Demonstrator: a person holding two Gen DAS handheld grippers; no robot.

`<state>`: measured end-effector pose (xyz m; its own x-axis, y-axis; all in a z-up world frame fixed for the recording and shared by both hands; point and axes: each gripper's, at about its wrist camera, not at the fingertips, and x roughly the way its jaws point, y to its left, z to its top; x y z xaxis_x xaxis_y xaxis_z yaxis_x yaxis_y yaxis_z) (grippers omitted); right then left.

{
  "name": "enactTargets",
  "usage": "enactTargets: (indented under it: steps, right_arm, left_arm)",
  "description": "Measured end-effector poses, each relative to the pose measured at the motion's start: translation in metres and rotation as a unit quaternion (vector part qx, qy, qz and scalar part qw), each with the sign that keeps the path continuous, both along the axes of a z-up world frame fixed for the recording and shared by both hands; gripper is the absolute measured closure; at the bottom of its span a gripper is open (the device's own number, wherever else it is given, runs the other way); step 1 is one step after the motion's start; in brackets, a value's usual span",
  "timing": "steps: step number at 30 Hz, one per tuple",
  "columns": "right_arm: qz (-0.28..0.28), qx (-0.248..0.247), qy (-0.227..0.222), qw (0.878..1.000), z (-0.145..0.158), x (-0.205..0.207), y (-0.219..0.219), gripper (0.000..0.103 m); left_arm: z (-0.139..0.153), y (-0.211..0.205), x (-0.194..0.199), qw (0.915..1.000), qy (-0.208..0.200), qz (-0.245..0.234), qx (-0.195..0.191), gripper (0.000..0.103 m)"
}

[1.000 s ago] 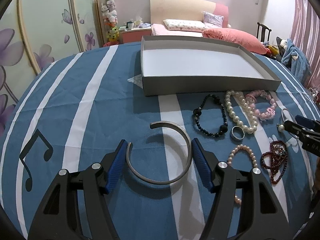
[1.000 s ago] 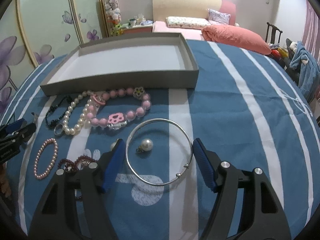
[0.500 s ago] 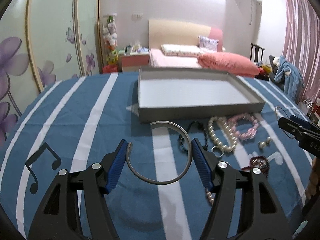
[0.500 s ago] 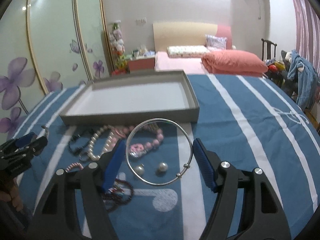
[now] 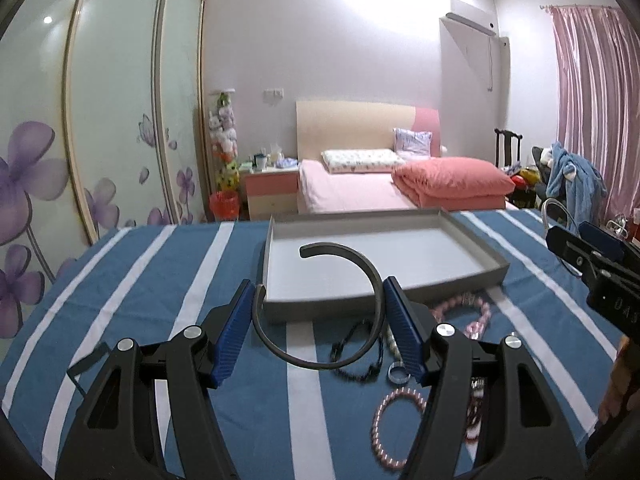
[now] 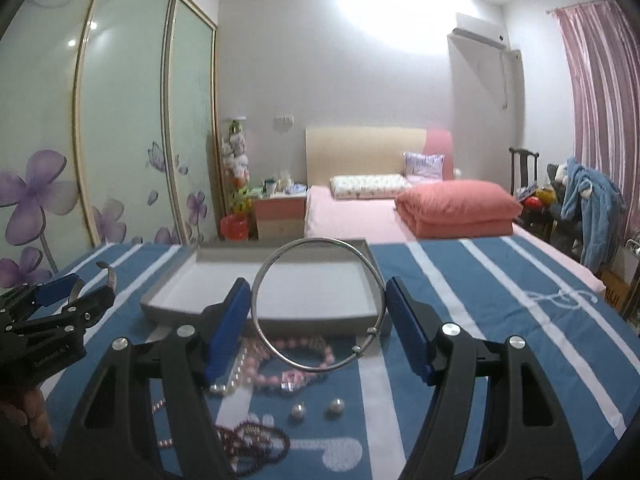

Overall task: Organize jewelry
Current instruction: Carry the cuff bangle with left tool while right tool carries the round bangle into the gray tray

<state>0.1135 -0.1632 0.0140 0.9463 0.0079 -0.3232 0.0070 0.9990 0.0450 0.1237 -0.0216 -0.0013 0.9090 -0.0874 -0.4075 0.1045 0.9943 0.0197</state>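
Room: a bedroom with a pink bed (image 5: 352, 196) at centre back, flower-printed wardrobe doors (image 5: 100, 120) on the left and pink curtains (image 5: 592, 100) on the right.
Surface: a blue cloth (image 5: 140, 288) with white stripes filled the lower half of both views.
Tray: a shallow grey tray (image 5: 472, 280) with a pale floor lay at mid-frame on the cloth, with nothing seen lying in it.
Cuff: a dark grey open cuff (image 5: 372, 280), C-shaped with its gap at upper left, sat at centre of the left view, lifted clear of the cloth.
Left gripper: the left gripper (image 5: 320, 320) had its blue pads clamped on the cuff's two sides.
Bangle: a thin silver bangle (image 6: 276, 346) with a small clasp at lower right stood at centre of the right view, off the cloth.
Right gripper: the right gripper (image 6: 318, 322) had its pads pressed on the bangle's sides.
Loose pieces: a black bead string (image 5: 354, 360), a ring (image 5: 398, 372), pink bead bracelets (image 5: 396, 428), white pearls (image 6: 232, 372), two pearl studs (image 6: 316, 408) and dark red beads (image 6: 256, 444) lay in front of the tray.
Hard to see: the pearls and red beads were partly hidden behind the gripper arms, and the pink bracelet at bottom was blurred.
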Motion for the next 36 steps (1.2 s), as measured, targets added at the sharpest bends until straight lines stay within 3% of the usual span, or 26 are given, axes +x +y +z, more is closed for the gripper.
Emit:
enactTargets:
  steps: [8,21,30,36]
  right_arm:
    - [-0.007,-0.004,-0.028,1.000,0.013,0.019,0.002,0.035]
    - [-0.021,-0.003,-0.035,0.999,0.014,0.077,0.000,0.035]
    - [-0.022,0.014,0.016,1.000,-0.005,0.134,-0.003,0.035]
    - [-0.015,0.034,0.087,0.996,-0.028,0.175,-0.005,0.035]
  left_arm:
    - [0.014,-0.010,0.021,0.9988,-0.044,0.019,0.007,0.038]
    - [0.004,-0.019,0.070,0.9988,-0.038,0.028,0.011,0.038]
    - [-0.010,-0.024,0.110,0.9995,-0.009,0.027,0.014,0.038]
    - [-0.023,-0.029,0.129,0.9993,0.029,0.017,0.015,0.038]
